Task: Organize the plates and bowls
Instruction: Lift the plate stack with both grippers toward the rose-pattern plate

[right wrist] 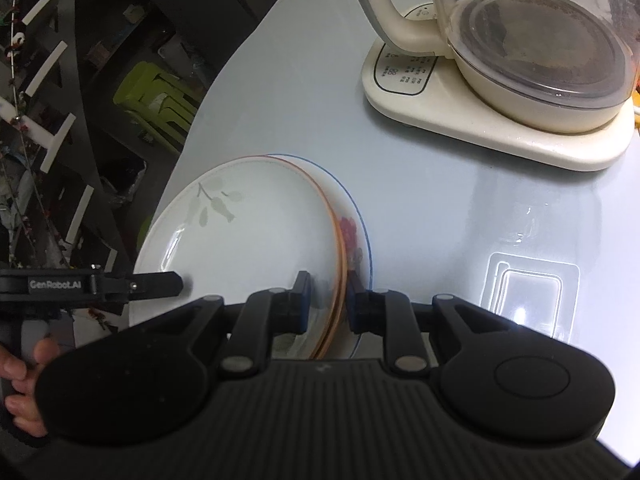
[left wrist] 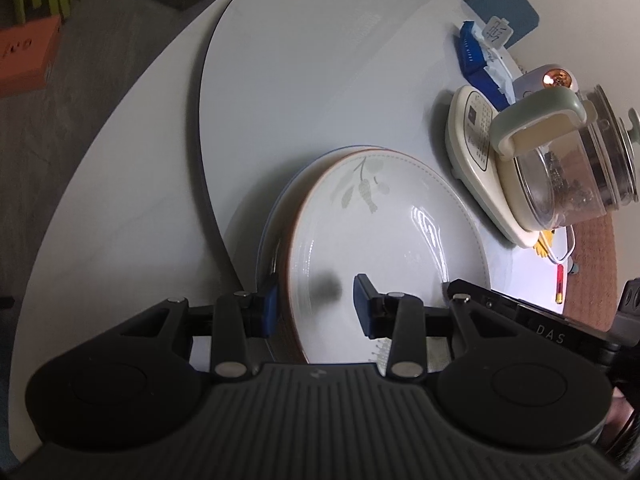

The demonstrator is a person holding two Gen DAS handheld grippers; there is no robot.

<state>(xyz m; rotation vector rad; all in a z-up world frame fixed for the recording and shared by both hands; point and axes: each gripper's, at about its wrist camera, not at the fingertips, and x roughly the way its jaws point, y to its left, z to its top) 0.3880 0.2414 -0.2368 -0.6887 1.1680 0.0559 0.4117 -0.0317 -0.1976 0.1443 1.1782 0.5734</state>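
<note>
A white plate with a brown rim and a leaf pattern (left wrist: 396, 236) lies on a blue-rimmed plate (left wrist: 280, 208) on the round white table. My left gripper (left wrist: 316, 308) straddles the near-left rim of the stack, jaws fairly wide, one finger outside and one over the plate. In the right wrist view the leaf plate (right wrist: 240, 232) sits on the floral blue-rimmed plate (right wrist: 354, 236). My right gripper (right wrist: 328, 304) has its jaws close around the stacked rims at the plates' right edge. The left gripper's finger (right wrist: 156, 284) shows at the plates' left side.
A cream electric kettle with a glass pot (left wrist: 560, 176) stands on its base right of the plates; it also shows in the right wrist view (right wrist: 520, 52). A blue tissue pack (left wrist: 476, 56), a woven mat (left wrist: 592, 264) and a clear plastic tray (right wrist: 528, 296) lie nearby. The table edge (left wrist: 120, 184) curves left.
</note>
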